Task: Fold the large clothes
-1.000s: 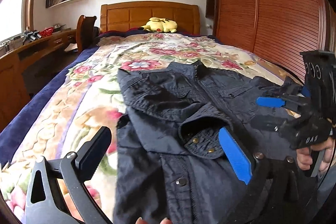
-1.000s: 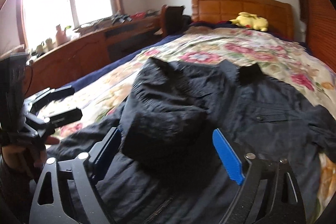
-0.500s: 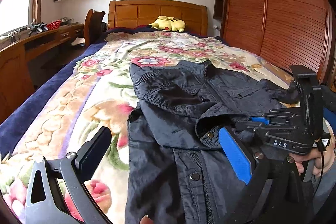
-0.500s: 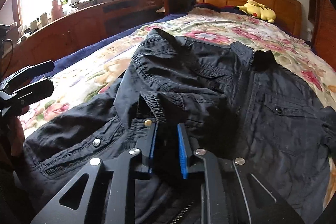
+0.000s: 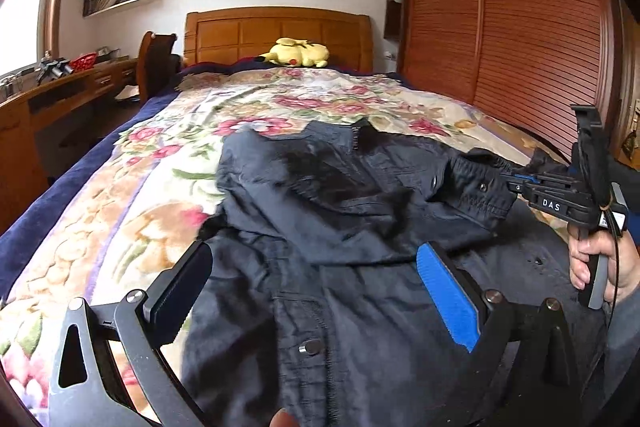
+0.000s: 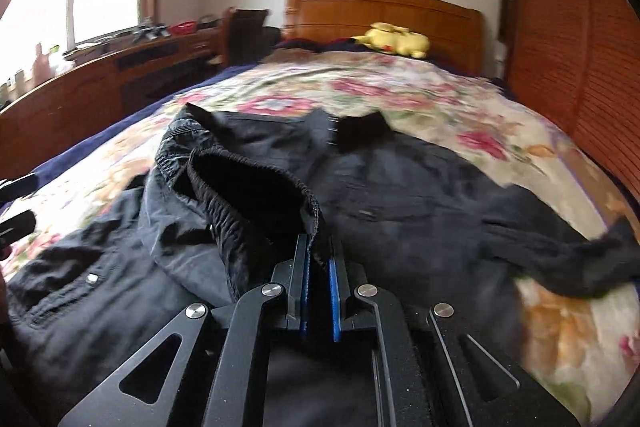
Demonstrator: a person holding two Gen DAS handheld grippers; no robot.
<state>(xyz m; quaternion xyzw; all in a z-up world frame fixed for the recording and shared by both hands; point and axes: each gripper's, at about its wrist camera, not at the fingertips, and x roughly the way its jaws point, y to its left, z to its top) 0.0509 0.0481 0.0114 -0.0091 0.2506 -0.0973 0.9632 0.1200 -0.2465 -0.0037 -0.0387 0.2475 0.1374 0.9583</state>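
Note:
A dark navy jacket (image 5: 340, 227) lies front up on the floral bedspread (image 5: 120, 219), collar toward the headboard. My right gripper (image 6: 318, 247) is closing its last bit tight on the elastic sleeve cuff (image 6: 256, 195), blue pads pressing the cuff's edge. In the left wrist view the right gripper (image 5: 516, 183) holds that cuff (image 5: 480, 187) lifted over the jacket's right chest, a hand (image 5: 592, 259) on its handle. My left gripper (image 5: 316, 291) stands open low over the jacket's front placket, with fabric beneath it but nothing gripped. The other sleeve (image 6: 560, 259) trails off to the right.
A yellow plush toy (image 5: 298, 53) rests by the wooden headboard (image 5: 280, 31). A wooden desk (image 5: 60, 95) and chair (image 5: 156, 63) run along the left of the bed. A slatted wardrobe (image 5: 500, 27) stands close on the right.
My right gripper went from wide open to shut on the sleeve cuff, then carried it rightward across the jacket, drawing the sleeve out. The left gripper stayed open over the jacket's front.

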